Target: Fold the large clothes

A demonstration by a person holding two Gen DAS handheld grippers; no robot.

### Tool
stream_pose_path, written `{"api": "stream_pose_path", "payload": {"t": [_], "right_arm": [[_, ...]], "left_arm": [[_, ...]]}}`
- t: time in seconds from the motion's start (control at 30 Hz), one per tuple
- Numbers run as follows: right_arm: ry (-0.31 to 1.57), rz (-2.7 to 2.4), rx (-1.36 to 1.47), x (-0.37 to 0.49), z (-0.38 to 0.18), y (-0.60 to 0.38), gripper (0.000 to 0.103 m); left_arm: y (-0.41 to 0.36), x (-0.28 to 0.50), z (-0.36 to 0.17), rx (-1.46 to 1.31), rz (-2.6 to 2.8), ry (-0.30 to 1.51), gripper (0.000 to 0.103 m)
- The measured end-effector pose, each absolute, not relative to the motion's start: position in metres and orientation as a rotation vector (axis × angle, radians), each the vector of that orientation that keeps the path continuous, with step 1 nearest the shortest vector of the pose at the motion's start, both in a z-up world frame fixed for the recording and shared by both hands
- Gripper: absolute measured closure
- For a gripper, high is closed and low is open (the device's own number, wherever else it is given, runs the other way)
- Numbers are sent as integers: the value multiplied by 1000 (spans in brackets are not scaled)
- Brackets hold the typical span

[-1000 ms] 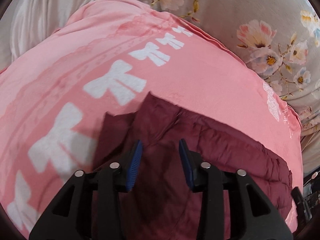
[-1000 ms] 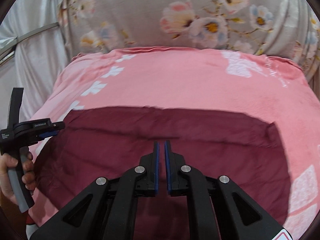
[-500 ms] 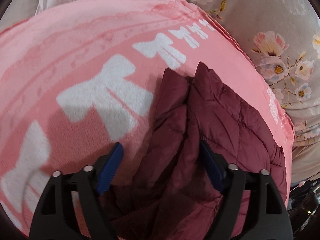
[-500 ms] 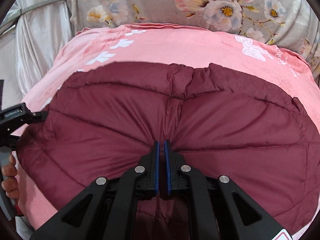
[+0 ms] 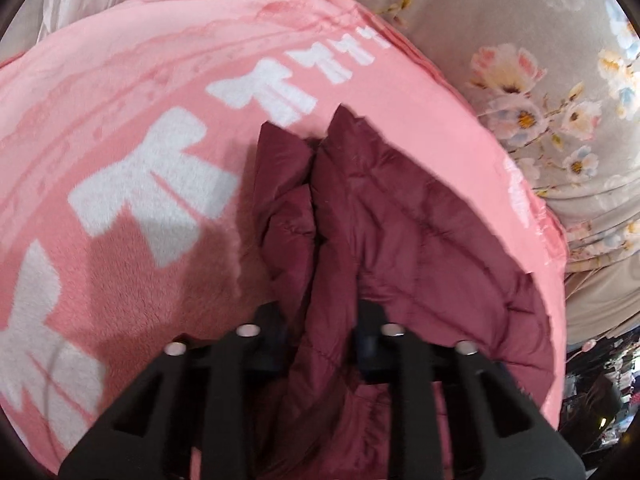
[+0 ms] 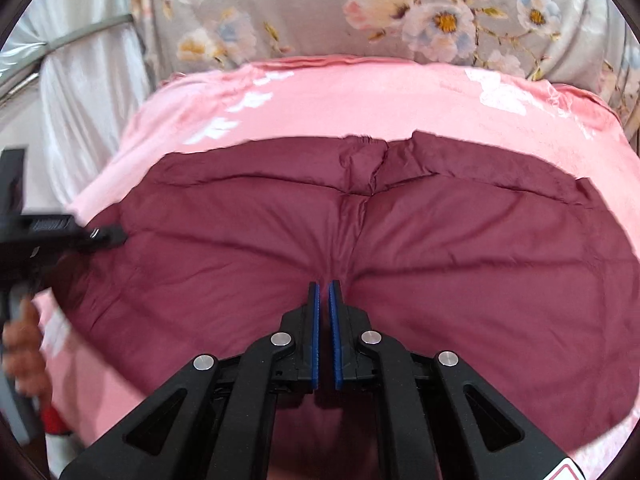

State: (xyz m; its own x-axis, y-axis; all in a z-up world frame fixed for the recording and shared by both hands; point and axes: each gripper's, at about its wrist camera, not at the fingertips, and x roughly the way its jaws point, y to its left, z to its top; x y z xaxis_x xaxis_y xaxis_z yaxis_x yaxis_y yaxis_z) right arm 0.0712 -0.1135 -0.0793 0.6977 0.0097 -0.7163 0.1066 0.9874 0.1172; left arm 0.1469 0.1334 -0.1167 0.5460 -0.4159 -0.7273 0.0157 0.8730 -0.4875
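Note:
A dark maroon quilted jacket (image 6: 440, 248) lies spread on a pink blanket (image 6: 360, 96) with white bow prints. My right gripper (image 6: 324, 292) is shut on a pinch of the jacket near its middle seam. In the left wrist view the jacket's left edge (image 5: 360, 208) is bunched in a thick fold, and my left gripper (image 5: 320, 320) is shut on that fold, its fingertips buried in the fabric. The left gripper also shows in the right wrist view (image 6: 100, 234) at the jacket's left edge, held by a hand.
A grey floral sheet (image 6: 400, 12) covers the surface behind the blanket, also in the left wrist view (image 5: 540, 100). White curtain fabric (image 6: 88, 112) hangs at the left. Dark clutter (image 5: 600, 392) lies beyond the blanket's right edge.
My left gripper went from open around the jacket's left edge to shut on the bunched fold. The right gripper stayed shut on the fabric; the jacket settled lower and flatter.

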Motion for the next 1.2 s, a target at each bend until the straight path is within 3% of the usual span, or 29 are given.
{"api": "stream_pose_path", "payload": {"t": [0.2, 0.4, 0.6, 0.9, 1.2], "right_arm": [[806, -32, 136, 15, -76, -110, 96], [841, -20, 184, 10, -95, -116, 96], [825, -22, 211, 11, -113, -122, 103], [785, 18, 306, -10, -111, -136, 103], [709, -102, 270, -93, -83, -177, 102]], "left_arm": [[118, 124, -66, -414, -329, 860, 92], [81, 91, -11, -336, -423, 741, 93], [32, 61, 20, -236, -522, 674, 93], [-48, 43, 29, -125, -661, 675, 93], [-141, 33, 5, -3, -765, 754, 94]]}}
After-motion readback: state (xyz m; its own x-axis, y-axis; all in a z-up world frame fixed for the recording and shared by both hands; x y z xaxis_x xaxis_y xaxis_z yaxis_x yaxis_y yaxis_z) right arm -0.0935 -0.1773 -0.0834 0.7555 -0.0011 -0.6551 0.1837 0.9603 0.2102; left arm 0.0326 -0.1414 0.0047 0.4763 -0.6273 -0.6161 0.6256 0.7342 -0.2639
